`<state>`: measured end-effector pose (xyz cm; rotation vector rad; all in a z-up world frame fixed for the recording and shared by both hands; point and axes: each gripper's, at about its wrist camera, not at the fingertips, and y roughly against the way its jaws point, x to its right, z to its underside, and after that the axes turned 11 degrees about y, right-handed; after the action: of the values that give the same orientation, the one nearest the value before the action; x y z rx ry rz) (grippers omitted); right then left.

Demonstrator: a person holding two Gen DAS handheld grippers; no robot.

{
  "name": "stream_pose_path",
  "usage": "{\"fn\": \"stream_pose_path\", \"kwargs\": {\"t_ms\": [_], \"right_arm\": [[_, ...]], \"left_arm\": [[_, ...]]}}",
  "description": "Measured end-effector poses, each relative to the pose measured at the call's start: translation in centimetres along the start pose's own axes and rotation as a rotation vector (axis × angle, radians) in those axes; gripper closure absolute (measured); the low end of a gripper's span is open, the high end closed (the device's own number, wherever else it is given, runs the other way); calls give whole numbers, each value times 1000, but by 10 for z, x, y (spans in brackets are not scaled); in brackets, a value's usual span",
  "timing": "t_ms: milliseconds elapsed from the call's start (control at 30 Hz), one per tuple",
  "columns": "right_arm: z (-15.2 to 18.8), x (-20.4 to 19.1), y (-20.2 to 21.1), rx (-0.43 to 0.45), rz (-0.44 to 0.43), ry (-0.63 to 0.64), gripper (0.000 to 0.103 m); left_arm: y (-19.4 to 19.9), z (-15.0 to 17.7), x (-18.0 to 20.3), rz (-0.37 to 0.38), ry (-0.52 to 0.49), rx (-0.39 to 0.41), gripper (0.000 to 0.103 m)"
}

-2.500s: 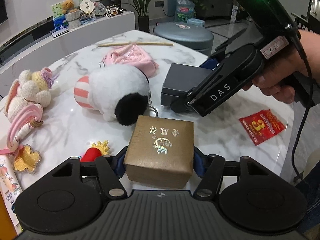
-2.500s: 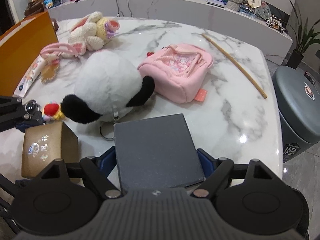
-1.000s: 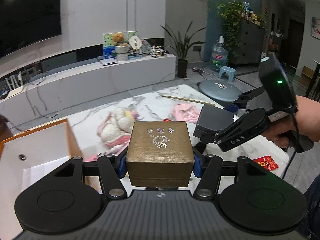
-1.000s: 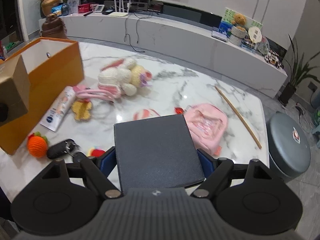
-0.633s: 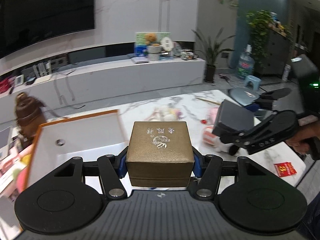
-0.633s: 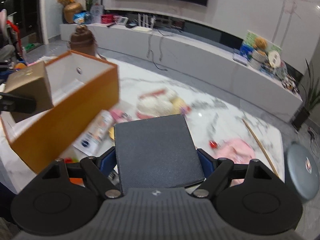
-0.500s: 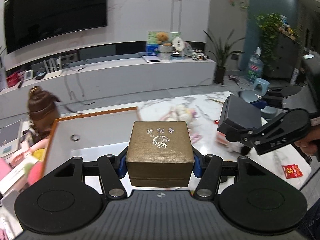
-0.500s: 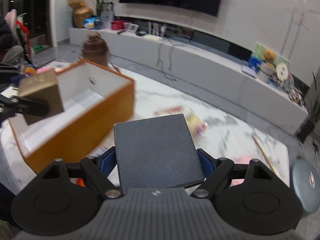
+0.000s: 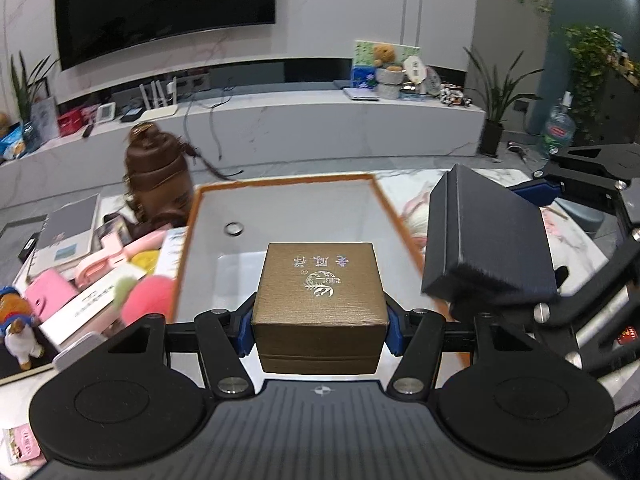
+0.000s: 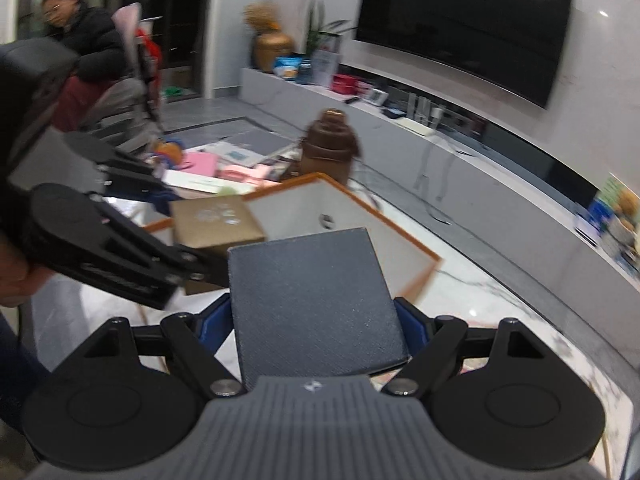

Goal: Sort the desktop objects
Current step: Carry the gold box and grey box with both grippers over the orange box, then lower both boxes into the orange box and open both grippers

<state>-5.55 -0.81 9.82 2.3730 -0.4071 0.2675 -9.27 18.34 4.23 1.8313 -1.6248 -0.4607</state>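
My left gripper [image 9: 319, 330] is shut on a gold gift box [image 9: 319, 288] and holds it in the air over the near end of an orange storage box with a white inside [image 9: 280, 216]. My right gripper [image 10: 320, 328] is shut on a dark grey flat box [image 10: 312, 300], held just right of the gold box. In the left wrist view the grey box [image 9: 486, 240] hangs over the orange box's right rim. In the right wrist view the gold box [image 10: 216, 222] and the orange box [image 10: 400, 256] lie ahead and left.
A brown bottle [image 9: 154, 176] stands behind the orange box. Pink items, booklets and small toys [image 9: 80, 276] crowd the table to its left. A plush toy [image 9: 416, 220] lies right of the box. A person [image 10: 80, 36] sits far left in the room.
Both grippers lifted their boxes off the table and swung left. They now hang over the orange storage box, closer together than half a second ago.
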Motion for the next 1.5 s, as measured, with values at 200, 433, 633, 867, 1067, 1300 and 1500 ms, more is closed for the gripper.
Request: {"fn": "stream_pose_path", "kwargs": {"t_ms": [200,433,633,867,1067,1300,1500], "right_arm": [[-17,-21,-24,-10,-20,51,20],[-18,-32,-46,-42,-29,102,20],[-14,-40,-65,-96,-48,141,20],[-9,-48,-87,-156,-62,194,20],[-6,-51,-96,-183,-85,200,20],[-1,-43,-98,-198,-144,119,20],[3,-39,-97,-204,-175,65,20]], "left_arm": [[-6,-1,-15,-53,19,-43,35],[-11,3,-24,-94,-5,-85,35],[-26,10,-21,-128,-57,-144,35],[-39,19,-16,-153,-113,-202,35],[-45,23,-20,-165,-106,-246,35],[-49,23,-22,-172,-82,-279,35],[-50,23,-20,-181,-88,-283,35]]}}
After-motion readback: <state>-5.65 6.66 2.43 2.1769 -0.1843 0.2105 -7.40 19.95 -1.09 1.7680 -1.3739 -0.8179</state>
